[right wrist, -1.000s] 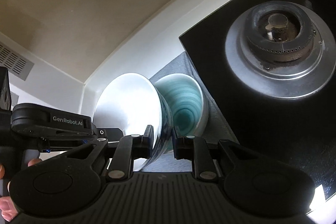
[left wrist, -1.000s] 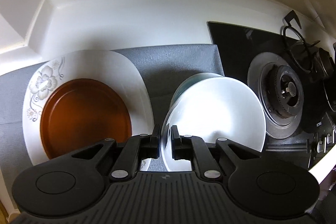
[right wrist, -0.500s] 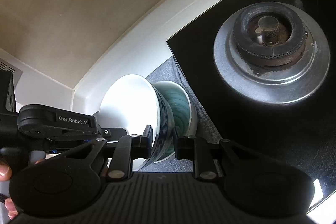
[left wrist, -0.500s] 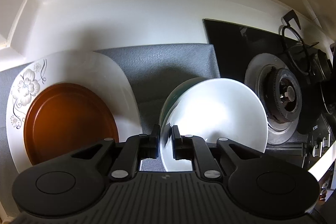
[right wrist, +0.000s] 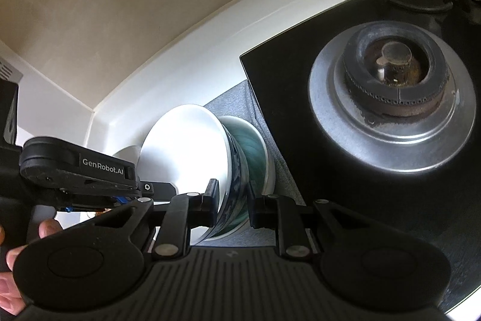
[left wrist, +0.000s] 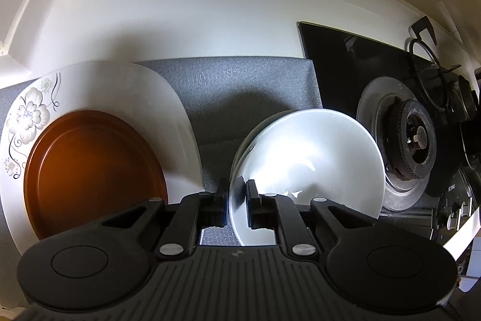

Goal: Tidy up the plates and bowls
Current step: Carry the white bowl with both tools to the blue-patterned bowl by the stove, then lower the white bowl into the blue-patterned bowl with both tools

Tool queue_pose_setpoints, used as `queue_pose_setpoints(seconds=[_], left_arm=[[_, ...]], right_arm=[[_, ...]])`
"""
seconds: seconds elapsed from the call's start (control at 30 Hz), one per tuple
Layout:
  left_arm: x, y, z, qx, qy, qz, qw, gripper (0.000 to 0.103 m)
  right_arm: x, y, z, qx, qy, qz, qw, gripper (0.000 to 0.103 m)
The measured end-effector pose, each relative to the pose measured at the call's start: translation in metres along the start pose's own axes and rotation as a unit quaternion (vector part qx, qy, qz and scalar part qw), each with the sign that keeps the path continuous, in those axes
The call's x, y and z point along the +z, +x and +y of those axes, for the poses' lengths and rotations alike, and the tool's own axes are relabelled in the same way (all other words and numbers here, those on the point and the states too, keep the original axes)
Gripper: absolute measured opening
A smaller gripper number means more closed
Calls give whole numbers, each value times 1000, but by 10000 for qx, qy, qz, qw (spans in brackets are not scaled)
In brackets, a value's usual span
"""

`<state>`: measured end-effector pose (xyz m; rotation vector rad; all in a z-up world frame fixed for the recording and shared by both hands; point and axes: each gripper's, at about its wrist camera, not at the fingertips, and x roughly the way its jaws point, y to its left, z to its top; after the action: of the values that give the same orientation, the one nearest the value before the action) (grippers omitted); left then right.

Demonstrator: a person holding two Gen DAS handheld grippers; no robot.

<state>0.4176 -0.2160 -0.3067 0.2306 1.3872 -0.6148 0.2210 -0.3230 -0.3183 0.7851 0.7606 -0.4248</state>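
Black jaws of the left gripper (left wrist: 235,202) sit low in the centre of the left wrist view, nearly shut, pinching the near rim of a white bowl (left wrist: 312,161) between them. That bowl fills the lower middle of the frame, tilted with its inside facing the camera, and a second rim peeks out just behind its upper left edge.

In the right wrist view the right gripper (right wrist: 232,205) has its jaws a little wider apart, set either side of the bowl's (right wrist: 186,152) lower rim, where blue patterning shows on the outside; whether the pads press it I cannot tell. A teal bowl (right wrist: 255,152) lies directly behind, with the white one nested into it. The other gripper, marked GenRobot.AI, reaches in from the left.

Beneath both bowls spreads a grey mat (left wrist: 240,92). At lower left of the left wrist view a brown plate (left wrist: 90,170) rests on a white floral plate (left wrist: 120,86). A gas burner (right wrist: 393,98) on a black hob occupies the right.
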Motion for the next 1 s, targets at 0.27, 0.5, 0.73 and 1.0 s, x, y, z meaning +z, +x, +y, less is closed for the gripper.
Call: queue_pose_setpoints(seconds=[0.27,0.5,0.73,1.0], left_arm=[[9,4,3,-24,-104,91,9999,13],[10,-5,13,-175,-170,83,9997,13],[9,-13,-9,169,378,-198,9989,9],[12,-10,-6,163,253,-173,9994,7]], right_arm=[[6,4,-11,206,198,72,9996,22],[19,11,-10,153,16,282,9995,18],[27,21,-3,-59,-216,401,9989,14],[47,29,-8,31,-38,896,9960,16]])
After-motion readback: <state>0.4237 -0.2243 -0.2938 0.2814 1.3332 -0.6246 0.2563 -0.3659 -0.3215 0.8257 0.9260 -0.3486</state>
